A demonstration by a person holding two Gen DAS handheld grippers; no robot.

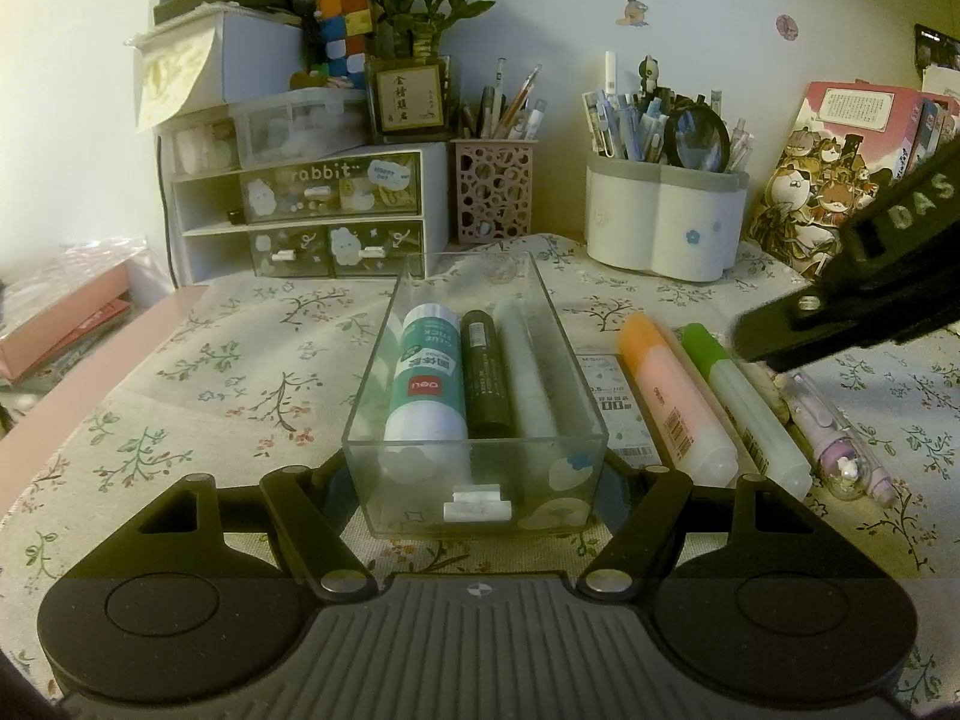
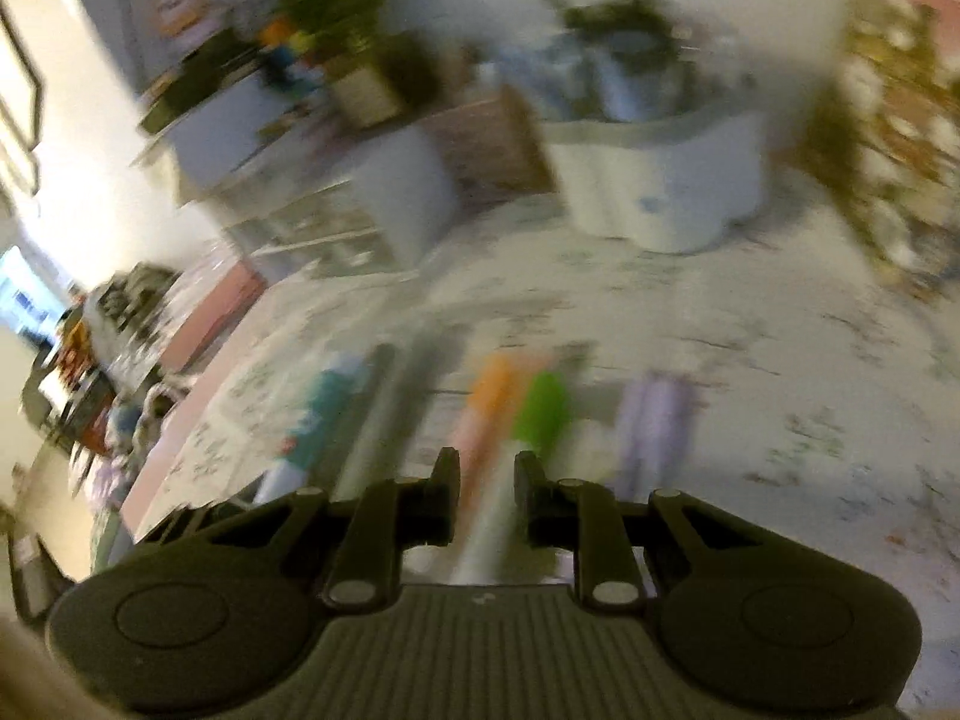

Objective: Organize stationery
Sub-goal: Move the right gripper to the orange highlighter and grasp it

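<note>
A clear plastic drawer (image 1: pixel 474 480) stands on the floral cloth between the jaws of my left gripper (image 1: pixel 480 489), which is shut on its near end. It holds a white-and-teal glue stick (image 1: pixel 427 384), a black tube (image 1: pixel 485 381) and a frosted tube (image 1: pixel 528 372). To its right lie an orange highlighter (image 1: pixel 672 396), a green highlighter (image 1: pixel 741 405) and a purple pen (image 1: pixel 840 450). My right gripper (image 2: pixel 486 480) hovers open above the orange highlighter (image 2: pixel 489 408) and green highlighter (image 2: pixel 540 414); this view is blurred. Its body shows in the left wrist view (image 1: pixel 852 294).
At the back stand a white drawer organiser (image 1: pixel 312 216), a pink pen cup (image 1: pixel 493 192), a white pen holder (image 1: pixel 666 222) and a plant (image 1: pixel 414 48). Books (image 1: pixel 852 168) lean at the right. A pink box (image 1: pixel 66 324) lies beyond the table's left edge.
</note>
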